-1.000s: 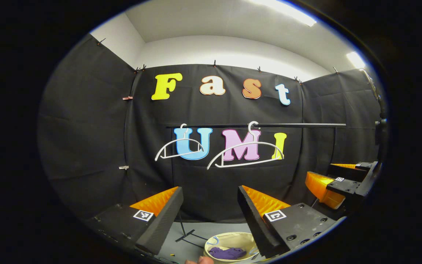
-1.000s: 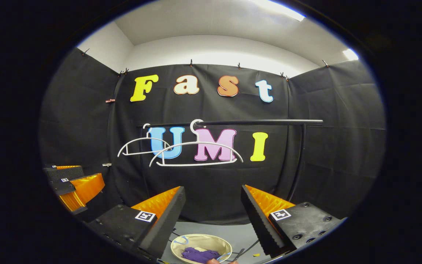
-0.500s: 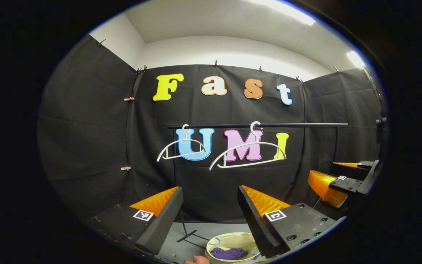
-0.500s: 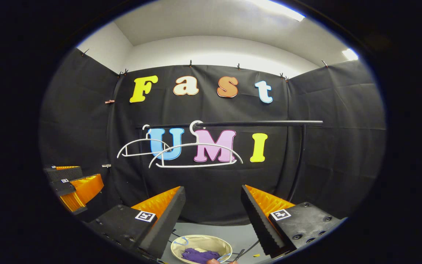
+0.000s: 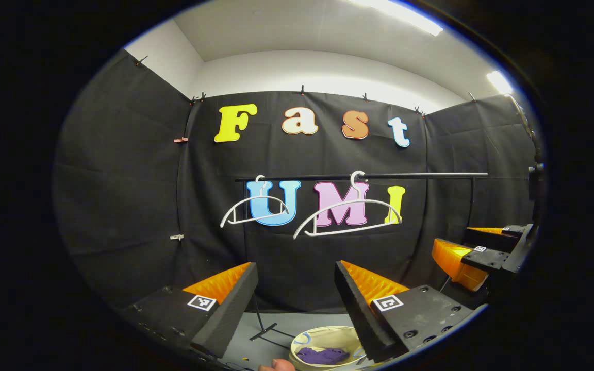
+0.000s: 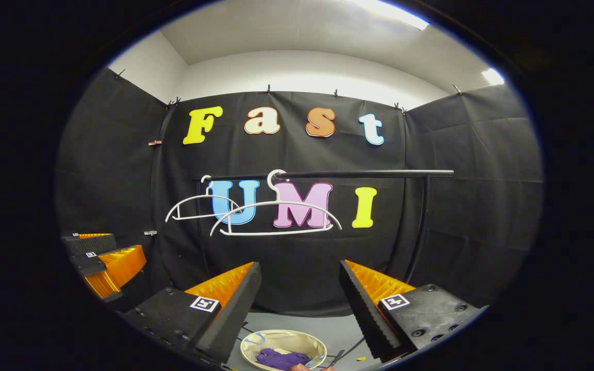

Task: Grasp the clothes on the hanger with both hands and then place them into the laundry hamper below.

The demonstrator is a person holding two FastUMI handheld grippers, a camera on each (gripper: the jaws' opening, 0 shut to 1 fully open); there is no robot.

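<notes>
While both pairs of fingers gape empty, the purple clothes (image 6: 281, 357) lie below them in the round cream hamper (image 6: 282, 341).

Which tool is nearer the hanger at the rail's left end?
Left, probably. The hanger sits just left of where the left tool points; from the right tool it lies farther left.
</notes>
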